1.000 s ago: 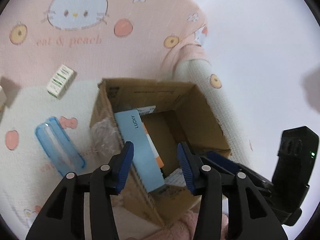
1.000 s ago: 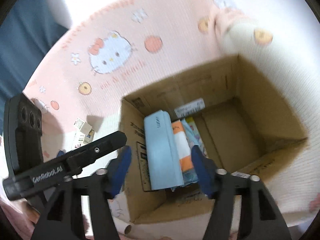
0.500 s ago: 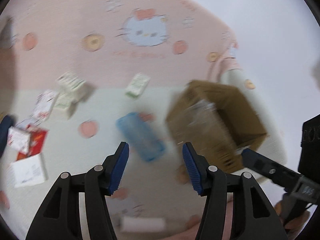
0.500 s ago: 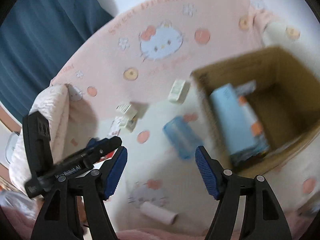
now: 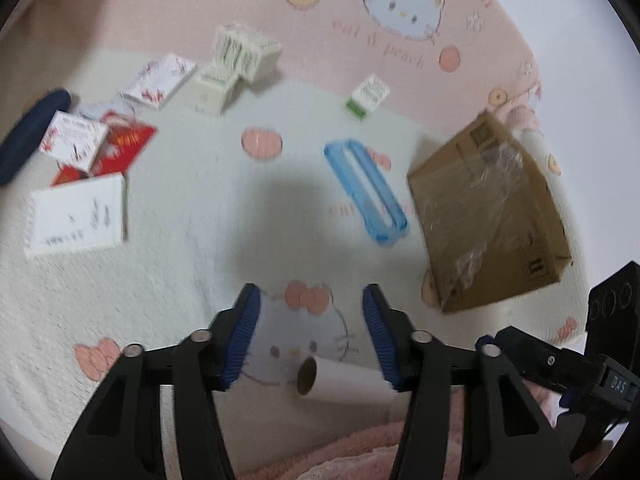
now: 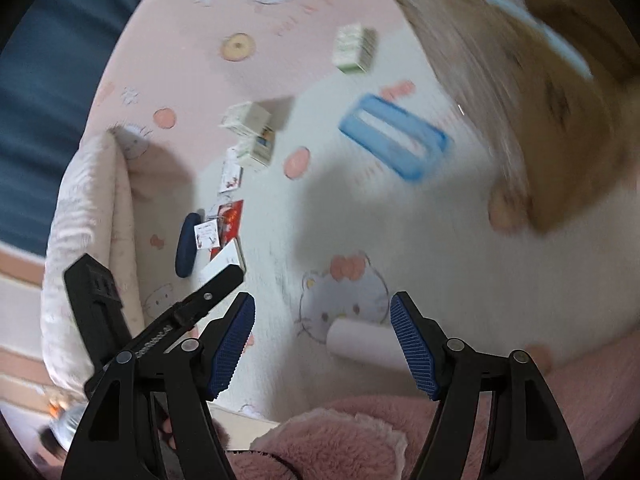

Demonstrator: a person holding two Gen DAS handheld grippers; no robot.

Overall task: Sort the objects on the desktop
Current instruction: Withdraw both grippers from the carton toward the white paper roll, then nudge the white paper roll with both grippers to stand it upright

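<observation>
Left gripper: we see our left gripper [image 5: 311, 340] at the bottom centre of the left wrist view, jaws spread apart and holding nothing, above the Hello Kitty blanket [image 5: 192, 280].
Right gripper: our right gripper [image 6: 322, 344] sits at the bottom centre of the right wrist view, jaws also wide apart and empty.
White roll: a white roll [image 5: 340, 380] with a brown core end lies on the blanket low in the left wrist view, just in front of the left jaws; in the right wrist view it [image 6: 362, 342] shows between the two blue pads.
Blue case: we find a clear blue case [image 5: 365, 193] flat on the blanket at centre right, just left of the cardboard box [image 5: 496, 216].
Cardboard box: right side of the left wrist view, with crinkled clear plastic [image 5: 492, 200] against its facing wall; it is blurred at the upper right of the right wrist view.
Small green-and-white box: upper centre [image 5: 368, 96], alone.
Loose boxes: a white box [image 5: 78, 216], a red pack [image 5: 120, 148] and several small white cartons [image 5: 236, 60] crowd the left and upper left.
Dark blue object: far left edge [image 5: 28, 136], beside the red pack.
</observation>
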